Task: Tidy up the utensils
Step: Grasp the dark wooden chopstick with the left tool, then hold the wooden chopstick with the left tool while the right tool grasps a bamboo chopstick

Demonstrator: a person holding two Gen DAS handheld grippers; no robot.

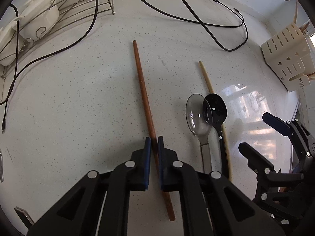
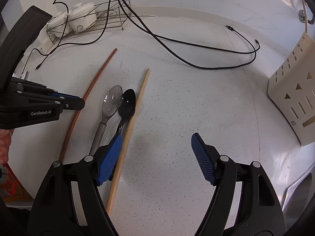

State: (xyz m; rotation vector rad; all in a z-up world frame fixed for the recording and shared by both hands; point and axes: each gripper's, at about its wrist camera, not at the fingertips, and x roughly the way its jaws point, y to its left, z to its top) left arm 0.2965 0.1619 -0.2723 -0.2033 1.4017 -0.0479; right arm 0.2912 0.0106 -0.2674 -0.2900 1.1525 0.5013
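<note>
A dark brown chopstick (image 1: pixel 142 90) lies on the white counter, and my left gripper (image 1: pixel 154 139) is shut on it near its near end; both also show in the right wrist view, the chopstick (image 2: pixel 92 86) and the gripper (image 2: pixel 78 103). A clear spoon (image 1: pixel 197 116) and a black spoon (image 1: pixel 216 111) lie side by side to its right, with a pale chopstick (image 1: pixel 208 84) beside them. My right gripper (image 2: pixel 157 153) is open and empty, its left finger (image 2: pixel 111 157) over the spoon handles and the pale chopstick (image 2: pixel 135 108).
A cream slotted utensil holder (image 2: pixel 293 96) stands at the right. A wire rack (image 1: pixel 65 9) with white lidded pots (image 1: pixel 39 17) is at the back left. Black cables (image 2: pixel 196 45) trail across the back of the counter. A metal sink edge (image 2: pixel 295 192) is at the near right.
</note>
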